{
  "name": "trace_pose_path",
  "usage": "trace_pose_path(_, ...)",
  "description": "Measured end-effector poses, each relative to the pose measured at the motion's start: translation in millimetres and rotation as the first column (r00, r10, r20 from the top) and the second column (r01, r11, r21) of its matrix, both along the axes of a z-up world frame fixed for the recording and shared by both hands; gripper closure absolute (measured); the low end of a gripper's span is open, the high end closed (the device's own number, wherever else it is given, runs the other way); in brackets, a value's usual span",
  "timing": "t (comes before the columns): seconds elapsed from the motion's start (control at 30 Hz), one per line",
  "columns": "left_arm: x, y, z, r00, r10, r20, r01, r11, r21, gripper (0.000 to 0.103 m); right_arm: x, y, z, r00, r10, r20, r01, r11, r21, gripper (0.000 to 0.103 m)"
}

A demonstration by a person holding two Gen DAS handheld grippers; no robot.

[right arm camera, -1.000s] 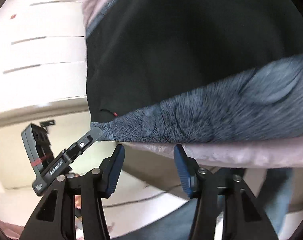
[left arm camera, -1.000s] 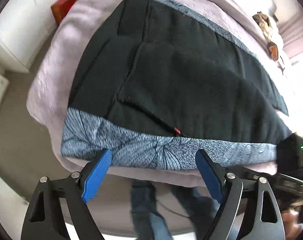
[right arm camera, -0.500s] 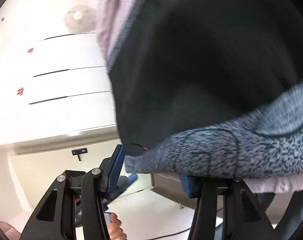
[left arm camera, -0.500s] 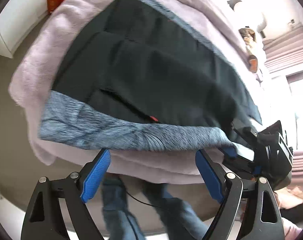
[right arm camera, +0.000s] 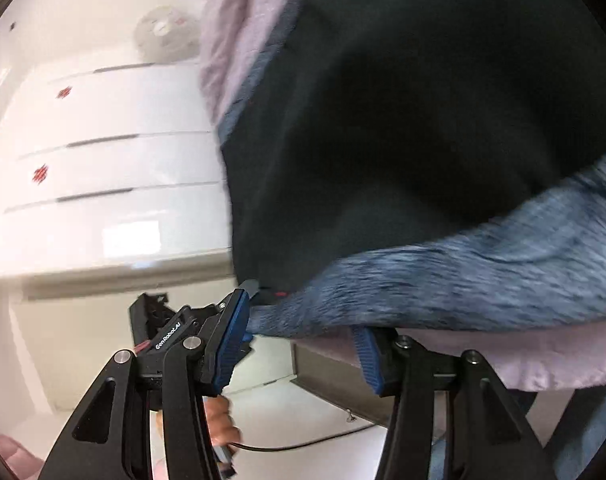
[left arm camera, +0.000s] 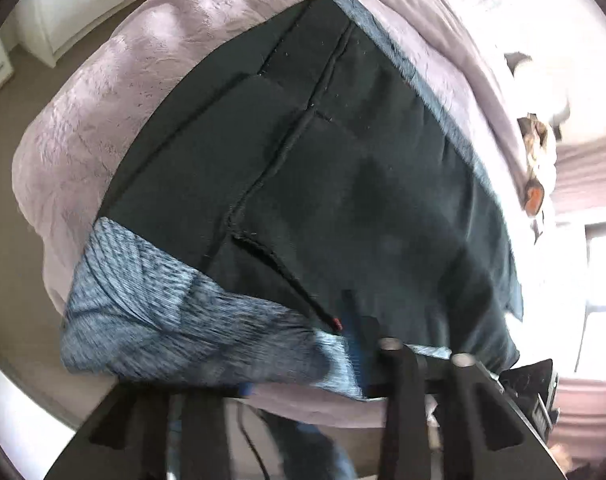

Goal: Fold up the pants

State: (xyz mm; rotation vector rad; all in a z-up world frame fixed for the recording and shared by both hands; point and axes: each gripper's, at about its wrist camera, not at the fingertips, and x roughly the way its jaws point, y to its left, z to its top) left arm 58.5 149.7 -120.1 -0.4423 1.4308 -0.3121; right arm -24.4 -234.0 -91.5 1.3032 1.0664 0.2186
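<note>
Black pants [left arm camera: 343,184] with a blue-grey patterned waistband [left arm camera: 175,320] lie flat on a lilac blanket [left arm camera: 103,112] on a bed. My left gripper [left arm camera: 299,364] has the waistband edge between its fingers; the near cloth hides the left finger, and I cannot tell whether it has closed. My right gripper [right arm camera: 303,340] is open around the waistband corner [right arm camera: 443,292], below the black cloth [right arm camera: 423,120]. The left gripper's black body [right arm camera: 171,328] shows just left of it.
The bed edge and beige floor [left arm camera: 11,240] lie below the waistband. White drawers [right arm camera: 103,152] stand left in the right wrist view. A cable [right arm camera: 311,440] lies on the floor. The person's jeans [left arm camera: 315,448] show below the bed edge.
My left gripper has moved forward onto the waistband, which now lies between its fingers. My right gripper has stayed at the waistband corner, and the left gripper now shows beside it.
</note>
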Motion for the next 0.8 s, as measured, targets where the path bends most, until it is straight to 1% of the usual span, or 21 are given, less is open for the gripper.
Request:
trace_pose_path(0.07, -2, 2, 0, 0.999, -0.036, 0.015, 0.036, 0.999, 0.018, 0.072, -15, -11, -9, 0.998, -0.051, -0.043, 0.051, 0.999, -0.009, 0.048)
trace_pose_path(0.1, 1, -1, 1, 0.999, -0.050, 0.015, 0.050, 0.998, 0.025, 0.072, -26, -19, -15, 0.993, -0.101, -0.068, 0.101, 0.995, 0.003, 0.048)
trace_pose_path(0.13, 2, -3, 2, 0.998, -0.061, 0.016, 0.060, 0.998, 0.036, 0.077, -36, -26, -21, 0.985, -0.149, -0.085, 0.152, 0.988, 0.028, 0.051)
trace_pose_path(0.17, 3, -5, 5, 0.997, -0.073, 0.020, 0.072, 0.996, 0.052, 0.079, -45, -32, -27, 0.975, -0.201, -0.099, 0.208, 0.976, 0.062, 0.077)
trace_pose_path(0.2, 5, -8, 10, 0.996, -0.085, 0.026, 0.084, 0.995, 0.052, 0.079, -53, -41, -33, 0.963, -0.247, -0.108, 0.258, 0.960, 0.104, 0.096)
trace_pose_path(0.23, 7, -9, 17, 0.995, -0.091, 0.037, 0.089, 0.994, 0.058, 0.079, -61, -46, -35, 0.952, -0.286, -0.112, 0.300, 0.943, 0.146, 0.098)
trace_pose_path(0.27, 8, -11, 27, 0.993, -0.101, 0.054, 0.098, 0.993, 0.069, 0.079, -63, -49, -29, 0.952, -0.291, -0.099, 0.303, 0.942, 0.142, 0.098)
trace_pose_path(0.3, 11, -13, 38, 0.991, -0.113, 0.077, 0.107, 0.991, 0.081, 0.079, -61, -51, -18, 0.960, -0.270, -0.073, 0.277, 0.955, 0.107, 0.099)
trace_pose_path(0.37, 22, -20, 63, 0.983, -0.129, 0.128, 0.118, 0.989, 0.092, 0.079, -48, -52, 18, 0.984, -0.179, -0.001, 0.179, 0.984, 0.011, 0.099)
trace_pose_path(0.4, 28, -23, 72, 0.981, -0.130, 0.144, 0.118, 0.989, 0.090, 0.079, -39, -56, 36, 0.990, -0.140, 0.032, 0.141, 0.990, -0.027, 0.099)
trace_pose_path(0.47, 46, -32, 90, 0.973, -0.135, 0.188, 0.120, 0.989, 0.087, 0.079, -23, -68, 63, 0.994, -0.084, 0.075, 0.088, 0.994, -0.063, 0.099)
trace_pose_path(0.5, 58, -38, 97, 0.967, -0.141, 0.214, 0.124, 0.988, 0.089, 0.079, -8, -76, 77, 0.994, -0.046, 0.095, 0.054, 0.995, -0.084, 0.099)
trace_pose_path(0.57, 85, -55, 105, 0.949, -0.169, 0.267, 0.143, 0.983, 0.112, 0.078, 23, -89, 91, 0.994, 0.010, 0.113, 0.003, 0.994, -0.113, 0.099)
trace_pose_path(0.6, 98, -61, 107, 0.939, -0.177, 0.293, 0.146, 0.981, 0.125, 0.077, 37, -98, 96, 0.993, 0.035, 0.116, -0.020, 0.992, -0.125, 0.099)
trace_pose_path(0.63, 111, -66, 107, 0.930, -0.181, 0.319, 0.142, 0.980, 0.140, 0.071, 56, -106, 97, 0.991, 0.063, 0.116, -0.047, 0.989, -0.139, 0.098)
trace_pose_path(0.67, 129, -74, 105, 0.921, -0.182, 0.344, 0.132, 0.978, 0.162, 0.061, 78, -115, 96, 0.989, 0.093, 0.112, -0.075, 0.986, -0.151, 0.098)
trace_pose_path(0.73, 160, -86, 92, 0.911, -0.169, 0.377, 0.099, 0.975, 0.200, 0.046, 104, -134, 86, 0.987, 0.125, 0.100, -0.106, 0.978, -0.178, 0.097)
trace_pose_path(0.77, 177, -92, 82, 0.907, -0.168, 0.386, 0.088, 0.972, 0.216, 0.046, 117, -137, 77, 0.987, 0.134, 0.088, -0.116, 0.977, -0.180, 0.097)
trace_pose_path(0.8, 192, -98, 71, 0.910, -0.167, 0.380, 0.079, 0.969, 0.235, 0.046, 137, -145, 63, 0.987, 0.144, 0.067, -0.130, 0.974, -0.183, 0.097)
